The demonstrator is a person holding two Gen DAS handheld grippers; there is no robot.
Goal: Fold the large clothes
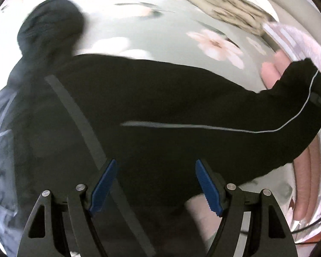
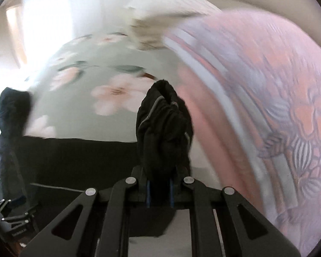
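Note:
A large black garment with thin grey piping lies spread over a flowered bed sheet. My left gripper is open just above the garment's body, its blue pads apart and holding nothing. My right gripper is shut on a bunched end of the black garment, which sticks up between its fingers. That held end shows in the left wrist view at the far right. The left gripper also shows at the lower left of the right wrist view.
A pink and lilac patterned quilt is heaped on the right of the bed. A cream folded blanket or pillow lies at the far end. A dark hood-like bundle lies at the garment's far left.

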